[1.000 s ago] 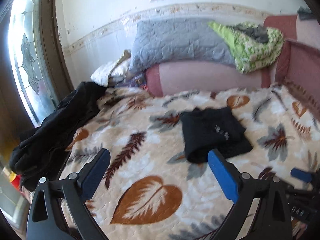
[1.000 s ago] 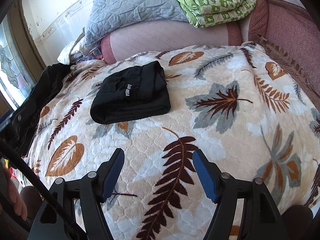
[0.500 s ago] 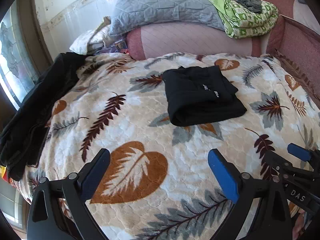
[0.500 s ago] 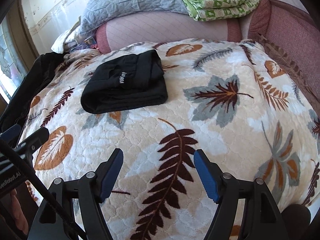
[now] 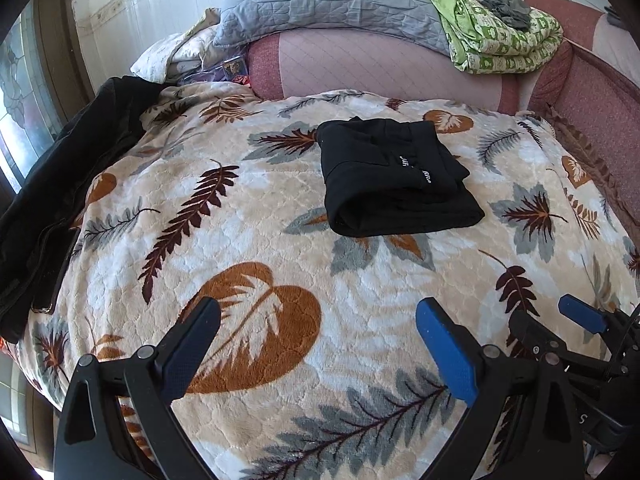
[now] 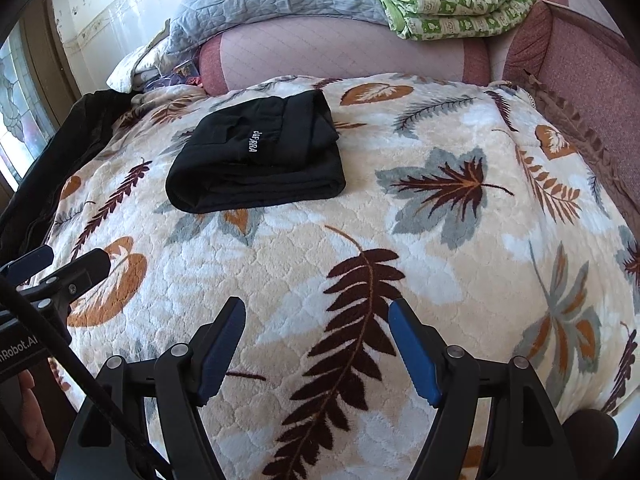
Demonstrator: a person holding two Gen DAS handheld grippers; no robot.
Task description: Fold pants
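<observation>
Black pants [image 5: 394, 178] lie folded in a compact rectangle with white lettering on the leaf-patterned blanket [image 5: 256, 256]; they also show in the right wrist view [image 6: 260, 156]. My left gripper [image 5: 318, 338] is open and empty, well short of the pants near the bed's front edge. My right gripper [image 6: 316, 338] is open and empty, also well back from the pants. The right gripper's blue tip shows at the right of the left wrist view [image 5: 582, 316]. The left gripper shows at the left edge of the right wrist view [image 6: 56, 272].
A black garment [image 5: 52, 184] is heaped along the bed's left edge. A grey quilted pillow [image 5: 332, 0] and a green patterned blanket [image 5: 496, 40] rest on the pink headboard [image 5: 380, 72]. A pink padded side [image 5: 600, 100] runs along the right.
Both grippers have pulled back toward the bed's front edge and tilted down. The left one has swung right, centring the folded pants. Both stay open and the pants have not moved.
</observation>
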